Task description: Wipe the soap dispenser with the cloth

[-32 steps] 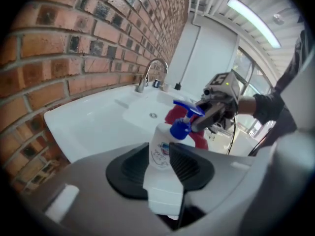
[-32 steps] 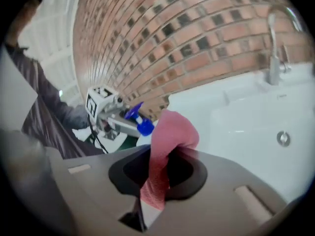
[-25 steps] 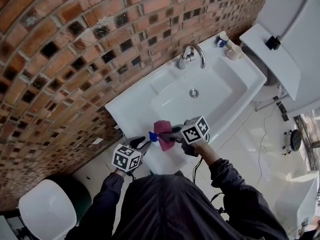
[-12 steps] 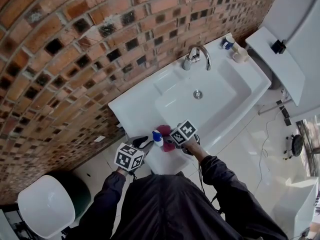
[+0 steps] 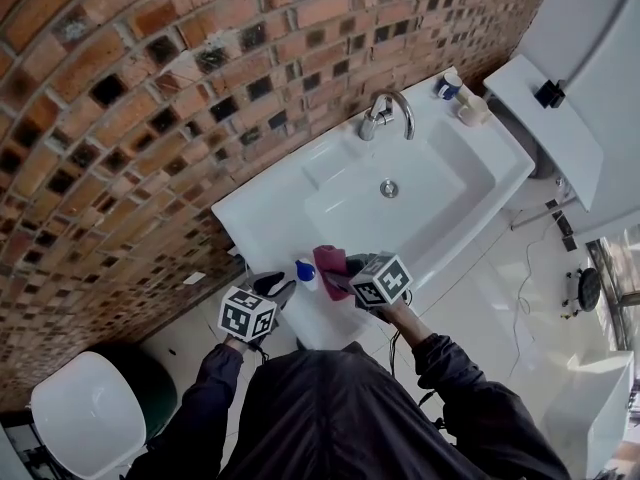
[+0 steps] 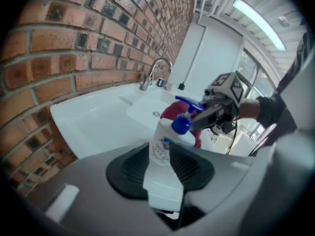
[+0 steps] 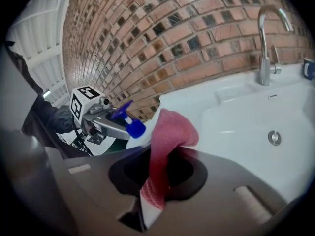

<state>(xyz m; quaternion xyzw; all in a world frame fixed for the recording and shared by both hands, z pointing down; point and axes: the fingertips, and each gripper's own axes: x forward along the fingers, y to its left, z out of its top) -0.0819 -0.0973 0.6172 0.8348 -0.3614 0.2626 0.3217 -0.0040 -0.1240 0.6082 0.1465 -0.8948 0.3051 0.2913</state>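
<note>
Head view first: the soap dispenser [image 5: 308,276] isn't standing on anything. It's up in the air over the near left corner of the sink [image 5: 262,208], held by the left gripper [image 5: 284,286]. Left gripper view settles it: the jaws are roughly half open and clamped on the sides of the white bottle, with the blue pump head [image 6: 181,126] sticking up past them. The right gripper [image 5: 336,280] has its jaws pinched almost together on a dark pink cloth [image 5: 329,259], and the loose end flops over past the tips. In the right gripper view that folded end sits right up against the bottle just under the pump. Looks like it's touching, but I wouldn't swear to it.

So I'd call this mid-wipe, on the upper part of the bottle. Next move imo: drag the cloth down or round the body while the left side turns the bottle to bring up an unwiped face. Go light, since the nozzle sticks out and could snag the cloth.

Containers: the basin is bare, just the drain [image 5: 389,188], no standing water I can see. The bottle is opaque, so no idea how much soap is in it. Two small cups [image 5: 470,109] sit at the far right corner past the faucet [image 5: 385,113], and I can't see into them.
</note>
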